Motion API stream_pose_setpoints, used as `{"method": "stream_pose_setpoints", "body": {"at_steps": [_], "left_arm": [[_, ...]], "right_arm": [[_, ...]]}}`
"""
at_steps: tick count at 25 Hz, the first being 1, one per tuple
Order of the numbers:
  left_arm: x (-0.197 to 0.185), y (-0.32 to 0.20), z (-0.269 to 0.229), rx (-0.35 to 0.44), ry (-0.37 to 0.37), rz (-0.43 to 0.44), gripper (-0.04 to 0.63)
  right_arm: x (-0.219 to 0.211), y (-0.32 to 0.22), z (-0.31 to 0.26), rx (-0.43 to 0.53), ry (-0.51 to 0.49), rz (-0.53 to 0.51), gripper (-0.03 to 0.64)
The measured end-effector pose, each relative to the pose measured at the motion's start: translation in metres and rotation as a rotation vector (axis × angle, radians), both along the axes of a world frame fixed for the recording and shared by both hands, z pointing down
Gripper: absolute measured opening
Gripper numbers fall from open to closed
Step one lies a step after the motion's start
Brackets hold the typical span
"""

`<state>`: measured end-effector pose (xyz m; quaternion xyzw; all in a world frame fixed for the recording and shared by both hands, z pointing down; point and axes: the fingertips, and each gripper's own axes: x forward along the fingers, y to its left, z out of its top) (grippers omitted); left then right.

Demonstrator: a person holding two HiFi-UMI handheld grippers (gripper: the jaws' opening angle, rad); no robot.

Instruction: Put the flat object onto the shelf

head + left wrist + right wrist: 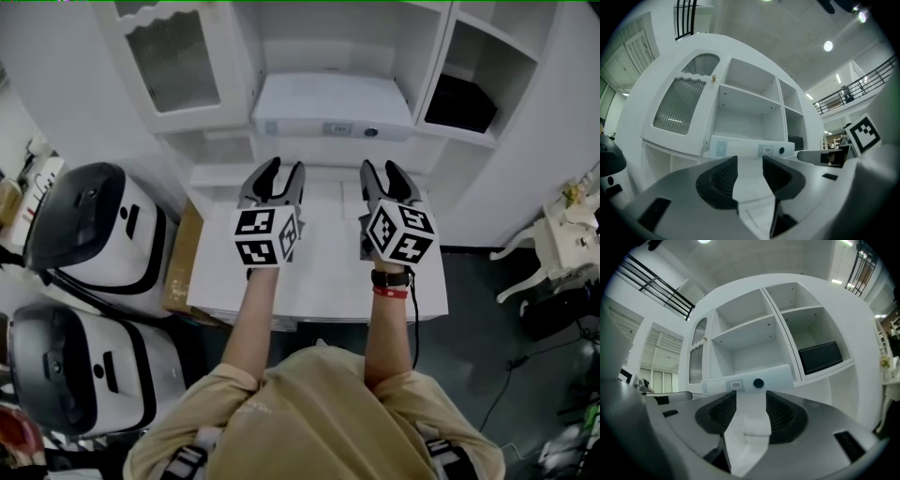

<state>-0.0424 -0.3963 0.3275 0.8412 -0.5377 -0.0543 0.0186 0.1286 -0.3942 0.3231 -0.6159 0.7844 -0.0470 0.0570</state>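
Observation:
The flat object is a white, binder-like case (333, 105) with a small label and a dark round spot on its front edge. It lies in the lower middle bay of the white shelf unit (427, 66), and its front edge juts out. It also shows in the left gripper view (750, 148) and the right gripper view (752, 379). My left gripper (278, 174) and right gripper (389, 174) hover side by side over the white table (319, 281), a little short of the case. Both point at it. Each pair of jaws, left (750, 164) and right (751, 401), stands apart with nothing between.
A black box (459, 101) sits in the right bay. A glass-fronted door (173, 61) closes the left bay. Two white-and-black machines (89, 220) and a cardboard box (183, 262) stand left of the table. At the right is a white chair (553, 248).

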Motion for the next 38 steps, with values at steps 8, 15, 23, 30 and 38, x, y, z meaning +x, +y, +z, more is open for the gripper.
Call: {"method": "stream_pose_setpoints", "body": {"at_steps": [8, 15, 23, 30, 38], "left_arm": [[0.006, -0.022, -0.005, 0.002, -0.013, -0.009, 0.181], [0.012, -0.044, -0.008, -0.005, -0.013, -0.018, 0.181], [0.015, -0.067, -0.01, -0.008, -0.017, -0.032, 0.181], [0.017, -0.082, -0.007, -0.014, -0.014, -0.046, 0.181], [0.02, -0.096, -0.007, -0.018, -0.001, -0.051, 0.181]], "right_arm": [[0.004, -0.023, -0.005, 0.002, 0.015, -0.013, 0.209], [0.008, -0.044, -0.01, 0.006, 0.019, -0.024, 0.207], [0.013, -0.062, -0.015, 0.02, 0.025, -0.03, 0.207], [0.014, -0.072, -0.015, 0.029, 0.054, -0.033, 0.204], [0.016, -0.085, -0.015, 0.032, 0.058, -0.037, 0.207]]}}
